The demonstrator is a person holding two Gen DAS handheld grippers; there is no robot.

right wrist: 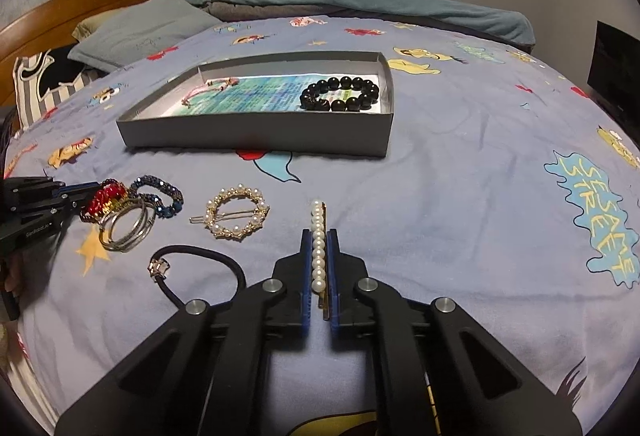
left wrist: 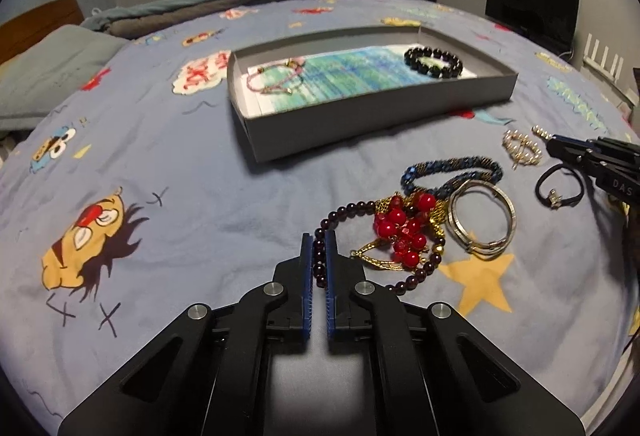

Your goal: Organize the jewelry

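A grey box lies on the bed with a black bead bracelet and a pink cord bracelet inside. My left gripper is shut on a dark purple bead bracelet beside the red bead and gold piece. My right gripper is shut on a pearl hair clip. A round pearl clip, silver bangles, a blue beaded bracelet and a black hair tie lie loose.
The bed has a blue cartoon sheet. A pillow and wooden headboard are at the far left, a folded blanket at the back, a dark screen at the right.
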